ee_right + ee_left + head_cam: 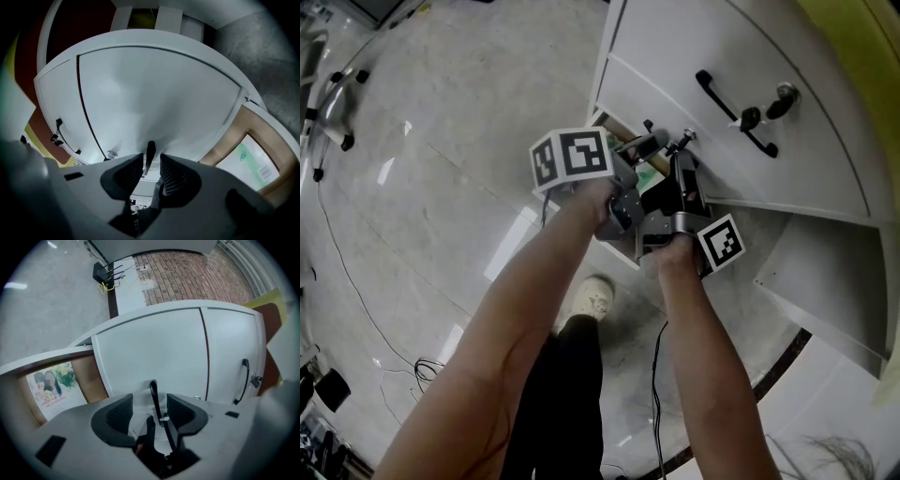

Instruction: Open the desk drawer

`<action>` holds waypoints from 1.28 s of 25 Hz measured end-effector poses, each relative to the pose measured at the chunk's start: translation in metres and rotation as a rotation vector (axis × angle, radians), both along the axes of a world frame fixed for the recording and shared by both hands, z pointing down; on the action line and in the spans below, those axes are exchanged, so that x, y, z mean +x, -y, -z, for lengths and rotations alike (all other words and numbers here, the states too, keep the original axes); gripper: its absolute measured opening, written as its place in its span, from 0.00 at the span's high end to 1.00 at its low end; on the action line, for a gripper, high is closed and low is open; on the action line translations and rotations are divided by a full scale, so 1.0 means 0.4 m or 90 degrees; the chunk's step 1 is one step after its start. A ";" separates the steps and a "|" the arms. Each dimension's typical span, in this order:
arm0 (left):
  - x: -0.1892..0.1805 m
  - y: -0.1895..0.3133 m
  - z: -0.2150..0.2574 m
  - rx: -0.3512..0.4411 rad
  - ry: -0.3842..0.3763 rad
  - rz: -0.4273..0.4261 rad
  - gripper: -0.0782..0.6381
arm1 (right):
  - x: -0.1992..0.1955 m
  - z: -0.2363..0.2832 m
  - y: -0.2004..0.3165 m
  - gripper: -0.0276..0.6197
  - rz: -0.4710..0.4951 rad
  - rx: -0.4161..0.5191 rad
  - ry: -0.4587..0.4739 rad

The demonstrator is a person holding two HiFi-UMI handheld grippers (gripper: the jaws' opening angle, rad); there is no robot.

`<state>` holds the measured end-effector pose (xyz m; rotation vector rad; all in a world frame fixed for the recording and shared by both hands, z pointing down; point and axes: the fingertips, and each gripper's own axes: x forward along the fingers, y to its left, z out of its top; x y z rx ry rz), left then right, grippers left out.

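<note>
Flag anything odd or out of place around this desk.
Nothing looks spilled or damaged. One drawer stands pulled out, its wooden inside exposed, with a printed sheet lying in it.

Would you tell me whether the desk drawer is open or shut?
Open: the drawer shows its wooden inside with a printed sheet lying in it.

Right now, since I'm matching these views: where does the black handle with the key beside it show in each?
Head view: black handle, upper right.
Left gripper view: near the right edge.
Right gripper view: lower left.
Shared landmark: the open drawer, its wood lining in all three.
</note>
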<state>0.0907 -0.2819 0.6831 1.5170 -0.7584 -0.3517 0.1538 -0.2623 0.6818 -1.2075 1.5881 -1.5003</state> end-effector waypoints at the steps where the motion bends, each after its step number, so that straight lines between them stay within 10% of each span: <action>1: -0.002 0.005 -0.004 -0.001 0.019 0.003 0.58 | -0.001 -0.001 0.001 0.78 0.003 -0.004 -0.008; 6: 0.005 0.021 0.017 0.047 0.060 -0.015 0.80 | -0.001 -0.003 0.003 0.79 0.001 0.000 -0.024; 32: -0.016 -0.047 0.026 0.002 0.054 -0.013 0.82 | -0.024 0.020 -0.057 0.88 -0.007 0.010 -0.013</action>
